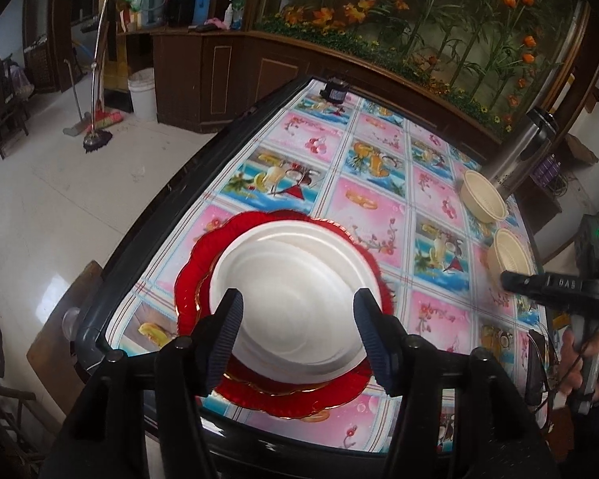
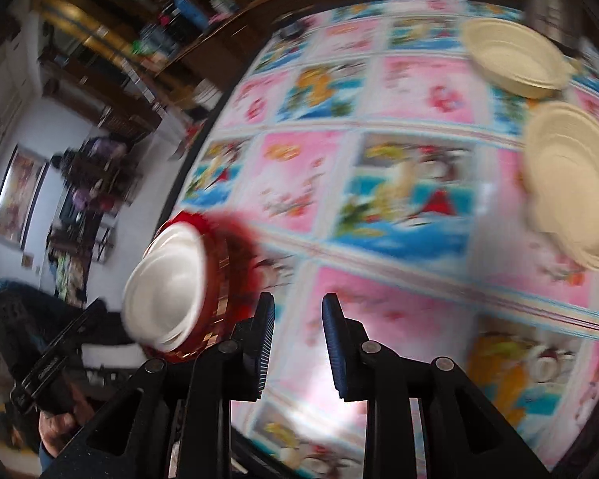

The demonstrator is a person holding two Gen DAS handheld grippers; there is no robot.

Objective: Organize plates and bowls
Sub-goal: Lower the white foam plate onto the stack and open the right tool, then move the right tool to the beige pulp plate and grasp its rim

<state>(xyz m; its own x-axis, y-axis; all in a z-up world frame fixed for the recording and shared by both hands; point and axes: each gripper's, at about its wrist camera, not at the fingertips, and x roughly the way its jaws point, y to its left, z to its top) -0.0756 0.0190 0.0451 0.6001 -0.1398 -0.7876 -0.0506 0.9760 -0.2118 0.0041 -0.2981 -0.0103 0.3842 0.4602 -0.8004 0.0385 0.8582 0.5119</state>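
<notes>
A white plate (image 1: 295, 299) lies on a stack of red scalloped plates (image 1: 191, 275) near the table's left front edge. My left gripper (image 1: 297, 307) is open and empty, hovering just above the white plate. Two cream bowls (image 1: 483, 195) (image 1: 513, 259) stand apart at the right side. My right gripper (image 2: 298, 311) is open and empty above the cloth, with the plate stack (image 2: 167, 291) to its left and the near bowl (image 2: 575, 183) and far bowl (image 2: 511, 56) to its right. The right wrist view is blurred. The right gripper also shows in the left wrist view (image 1: 511, 279).
The table (image 1: 139, 239) has a dark rim and a pink and blue picture cloth. A steel flask (image 1: 519, 151) stands behind the far bowl. A small black object (image 1: 333, 90) sits at the far edge. A wooden cabinet with flowers runs behind.
</notes>
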